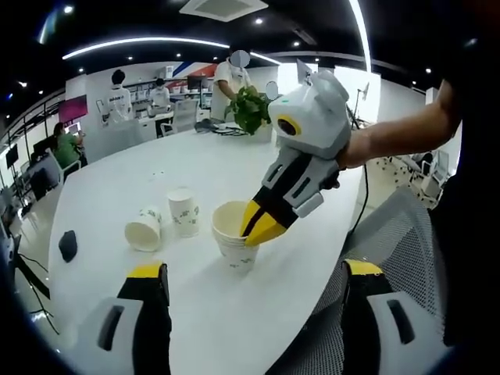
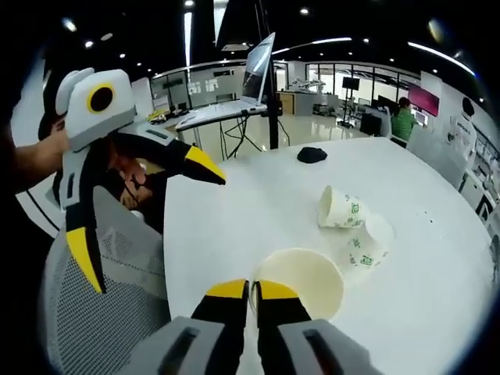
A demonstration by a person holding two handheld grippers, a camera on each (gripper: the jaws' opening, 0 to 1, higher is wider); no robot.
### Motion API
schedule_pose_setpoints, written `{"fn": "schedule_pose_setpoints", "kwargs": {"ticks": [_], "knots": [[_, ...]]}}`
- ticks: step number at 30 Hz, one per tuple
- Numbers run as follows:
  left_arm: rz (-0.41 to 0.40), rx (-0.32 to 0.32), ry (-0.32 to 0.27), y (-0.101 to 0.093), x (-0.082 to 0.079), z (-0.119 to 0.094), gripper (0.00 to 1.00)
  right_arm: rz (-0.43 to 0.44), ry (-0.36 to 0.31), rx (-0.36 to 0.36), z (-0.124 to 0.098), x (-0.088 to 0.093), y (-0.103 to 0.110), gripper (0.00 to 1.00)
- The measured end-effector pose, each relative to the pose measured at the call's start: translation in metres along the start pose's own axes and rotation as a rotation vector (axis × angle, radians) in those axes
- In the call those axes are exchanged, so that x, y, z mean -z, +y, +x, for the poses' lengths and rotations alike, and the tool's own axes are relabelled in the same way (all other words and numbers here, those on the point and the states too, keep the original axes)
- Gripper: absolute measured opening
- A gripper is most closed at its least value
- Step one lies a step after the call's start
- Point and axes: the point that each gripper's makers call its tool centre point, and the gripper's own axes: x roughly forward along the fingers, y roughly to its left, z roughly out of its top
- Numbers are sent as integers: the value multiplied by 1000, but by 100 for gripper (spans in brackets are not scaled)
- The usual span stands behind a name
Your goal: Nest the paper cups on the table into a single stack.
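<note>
We see the right gripper [image 1: 262,226] pinching the thin, crushable rim of the white paper cup stack [image 1: 234,238]; left gripper [image 2: 148,219] gapes empty.

The green print on the paper cups [image 2: 344,211] is too small to read.

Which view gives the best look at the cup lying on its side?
The right gripper view: the tipped cup lies side-on, with its open mouth and green print both plain. In the left gripper view the same cup sits farther off and mostly shows its rim.
</note>
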Motion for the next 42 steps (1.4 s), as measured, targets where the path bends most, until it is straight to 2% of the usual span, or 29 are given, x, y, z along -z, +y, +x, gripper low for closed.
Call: {"fn": "schedule_pose_setpoints", "kwargs": {"ticks": [2, 8, 16, 21, 27, 32, 38, 42], "knots": [[-2, -2, -4, 1, -1, 0, 90, 1, -21, 5, 0, -4, -1, 11], [-7, -3, -23, 7, -9, 0, 90, 31, -75, -4, -10, -11, 2, 19], [-11, -3, -53, 17, -22, 6, 92, 49, -129, 70, -29, -11, -5, 32], [-10, 1, -67, 23, -29, 10, 92, 82, -166, 132, -43, -5, -14, 46], [-3, 7, -81, 30, -40, 18, 91, 119, -220, 218, -63, 0, -24, 56], [17, 11, -86, 39, -48, 28, 91, 114, -237, 276, -76, 7, -30, 64], [55, 14, -93, 55, -59, 45, 90, 143, -278, 322, -90, 24, -34, 76], [90, 11, -78, 65, -60, 55, 88, 163, -276, 342, -95, 36, -34, 81]]}}
